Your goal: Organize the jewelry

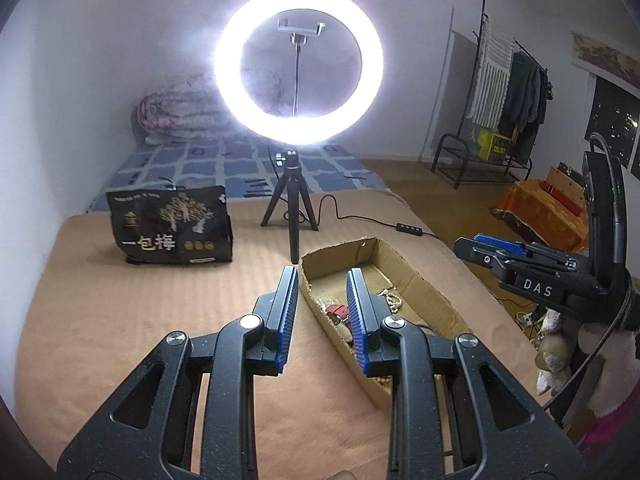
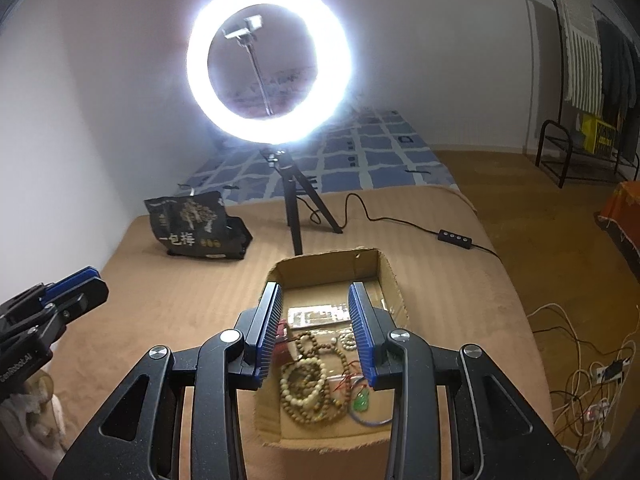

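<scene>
Right gripper (image 2: 314, 312) is held wide open, empty, poised above the cardboard box (image 2: 384, 276), likely lining up a pick. Bead strands (image 2: 306, 380) and a green pendant (image 2: 362, 403) are piled inside. Left gripper (image 1: 322, 292) is open, empty, straddling the box's left wall. Open blanket (image 2: 180, 300) is left all around.

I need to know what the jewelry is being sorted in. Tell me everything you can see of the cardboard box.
The cardboard box is a shallow, open-topped tray of plain brown corrugated card with roughly cut, ragged edges. It lies flat on the tan blanket, near the ring light's tripod. Inside lie wooden bead strands, a green pendant, a red strap and a printed card. The right gripper hovers open over it; nothing grips it.
</scene>
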Available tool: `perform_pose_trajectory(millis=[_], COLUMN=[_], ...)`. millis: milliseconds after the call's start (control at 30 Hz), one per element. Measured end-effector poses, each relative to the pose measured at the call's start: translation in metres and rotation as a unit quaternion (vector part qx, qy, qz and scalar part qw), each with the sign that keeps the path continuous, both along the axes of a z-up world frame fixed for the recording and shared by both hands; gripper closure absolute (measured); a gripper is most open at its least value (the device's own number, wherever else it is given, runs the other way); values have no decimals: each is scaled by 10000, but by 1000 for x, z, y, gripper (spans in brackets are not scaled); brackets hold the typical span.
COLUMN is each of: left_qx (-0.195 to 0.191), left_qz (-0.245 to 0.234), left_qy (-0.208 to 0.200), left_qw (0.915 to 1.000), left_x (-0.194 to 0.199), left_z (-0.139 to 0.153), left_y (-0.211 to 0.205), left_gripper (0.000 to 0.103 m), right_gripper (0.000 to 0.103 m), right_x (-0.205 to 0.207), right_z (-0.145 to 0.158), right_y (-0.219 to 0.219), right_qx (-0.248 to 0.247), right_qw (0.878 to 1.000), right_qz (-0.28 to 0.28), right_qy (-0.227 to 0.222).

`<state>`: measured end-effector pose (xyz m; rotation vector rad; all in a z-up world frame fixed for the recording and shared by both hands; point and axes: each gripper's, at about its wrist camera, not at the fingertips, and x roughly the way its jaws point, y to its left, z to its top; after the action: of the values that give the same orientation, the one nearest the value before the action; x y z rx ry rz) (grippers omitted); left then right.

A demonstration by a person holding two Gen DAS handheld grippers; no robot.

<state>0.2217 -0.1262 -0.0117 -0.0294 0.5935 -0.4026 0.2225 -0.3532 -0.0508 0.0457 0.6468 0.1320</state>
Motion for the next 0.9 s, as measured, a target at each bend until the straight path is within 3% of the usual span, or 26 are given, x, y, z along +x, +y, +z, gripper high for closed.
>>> perform_pose_trajectory(millis=[333, 467, 633, 700, 900], left_qx=[120, 141, 234, 249, 294], left_qz=[155, 201, 272, 322, 350], left_qy=[-262, -361, -495, -567, -583], left_qw=[9995, 9990, 9981, 9976, 9973], left_x=[-46, -62, -77, -83, -93], left_z=[12, 14, 15, 15, 13], left_y=[25, 33, 38, 39, 41], left_gripper=[79, 53, 36, 26, 14], right_gripper=[70, 64, 53, 43, 28], right_x=[-47, -63, -76, -81, -89], right_z=[15, 13, 9, 8, 4], right_y=[15, 23, 24, 24, 26], right_qx=[-168, -407, -326, -365, -567], right_qw=[9993, 9981, 9985, 9983, 9974], right_qz=[92, 153, 145, 102, -29], right_qy=[-323, -427, -424, -447, -447])
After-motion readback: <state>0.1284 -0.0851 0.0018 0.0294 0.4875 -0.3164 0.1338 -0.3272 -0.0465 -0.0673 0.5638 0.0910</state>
